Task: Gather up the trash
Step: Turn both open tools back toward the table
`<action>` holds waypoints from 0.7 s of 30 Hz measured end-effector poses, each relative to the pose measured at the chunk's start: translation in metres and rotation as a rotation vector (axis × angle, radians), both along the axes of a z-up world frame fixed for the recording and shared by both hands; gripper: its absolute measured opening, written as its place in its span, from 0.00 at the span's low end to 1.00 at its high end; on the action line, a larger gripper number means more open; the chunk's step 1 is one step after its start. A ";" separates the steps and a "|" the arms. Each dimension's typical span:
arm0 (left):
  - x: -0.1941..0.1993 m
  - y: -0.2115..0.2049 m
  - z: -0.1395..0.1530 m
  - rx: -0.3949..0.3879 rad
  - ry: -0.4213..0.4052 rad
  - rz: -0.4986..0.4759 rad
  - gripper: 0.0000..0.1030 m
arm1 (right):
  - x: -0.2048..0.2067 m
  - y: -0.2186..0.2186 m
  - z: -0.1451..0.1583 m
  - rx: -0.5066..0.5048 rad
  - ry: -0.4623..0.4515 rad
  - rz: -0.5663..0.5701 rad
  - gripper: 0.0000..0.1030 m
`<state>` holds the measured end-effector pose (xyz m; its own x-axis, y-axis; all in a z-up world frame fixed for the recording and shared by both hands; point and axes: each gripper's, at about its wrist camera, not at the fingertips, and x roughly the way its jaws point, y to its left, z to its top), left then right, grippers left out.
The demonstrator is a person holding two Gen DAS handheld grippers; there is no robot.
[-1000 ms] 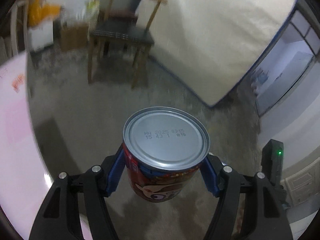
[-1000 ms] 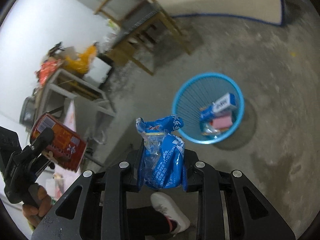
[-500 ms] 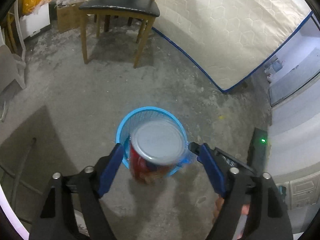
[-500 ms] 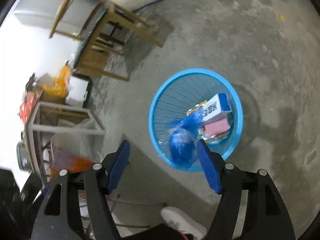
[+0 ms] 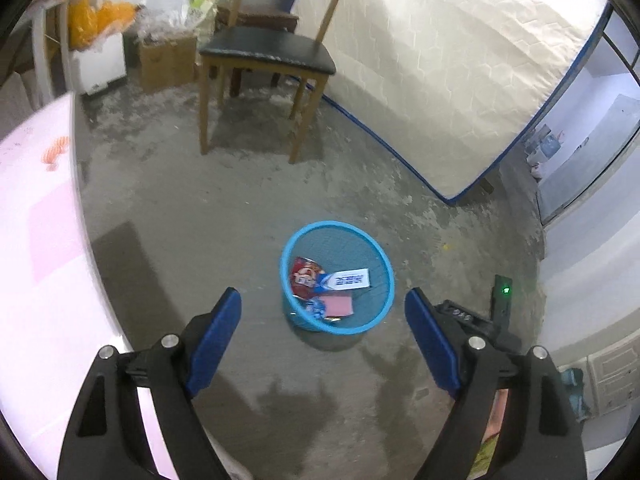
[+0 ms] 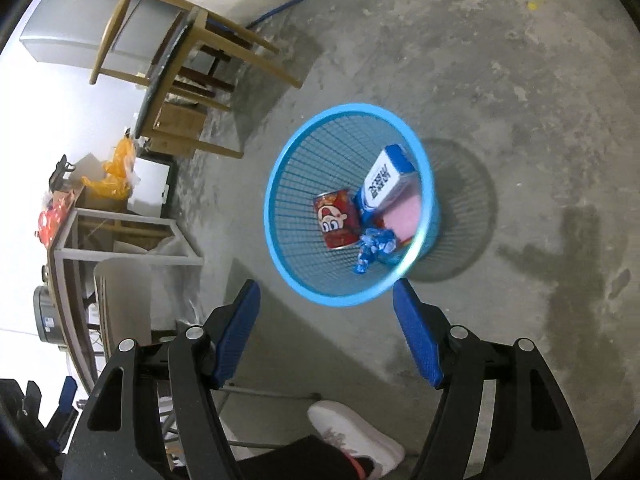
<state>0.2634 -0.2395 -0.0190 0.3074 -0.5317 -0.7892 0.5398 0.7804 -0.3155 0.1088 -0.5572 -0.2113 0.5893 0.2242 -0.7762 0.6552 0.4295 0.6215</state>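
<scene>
**Trash in the basket, both tools empty**

A blue mesh basket [image 6: 348, 204] stands on the concrete floor [image 6: 520, 100], near a wooden chair [image 5: 266, 54]. Inside lie a red can [image 6: 336, 222], a white-and-blue carton [image 6: 386, 182], a pink item, perhaps a packet [image 6: 404, 216], and a crumpled blue wrapper [image 6: 374, 248]. The left tool [image 5: 322, 318] is opening, nothing between its jaws; the right tool [image 6: 326, 314] is spread wide and empty.

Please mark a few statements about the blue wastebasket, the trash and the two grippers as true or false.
1. The red can lies inside the blue wastebasket. True.
2. The left gripper grips the can. False: nothing is between its opening jaws.
3. The crumpled blue wrapper lies on the floor beside the wastebasket. False: it is inside.
4. The right gripper holds nothing. True.
5. The wooden chair lies tipped over. False: it stands upright.
</scene>
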 end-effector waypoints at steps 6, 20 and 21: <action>-0.044 0.076 0.029 -0.059 -0.093 0.061 0.87 | -0.020 0.023 0.040 -0.100 -0.036 0.040 0.65; -0.141 0.269 0.054 -0.098 -0.255 0.272 0.94 | 0.013 0.128 0.162 -0.343 -0.247 0.328 0.72; -0.145 0.295 0.062 -0.088 -0.284 0.316 0.94 | 0.021 0.143 0.169 -0.354 -0.263 0.363 0.72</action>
<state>0.1184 0.0554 0.0427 0.6640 -0.4384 -0.6057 0.3538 0.8979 -0.2620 0.1294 -0.4144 -0.0422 0.7068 0.2018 -0.6781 0.2689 0.8099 0.5213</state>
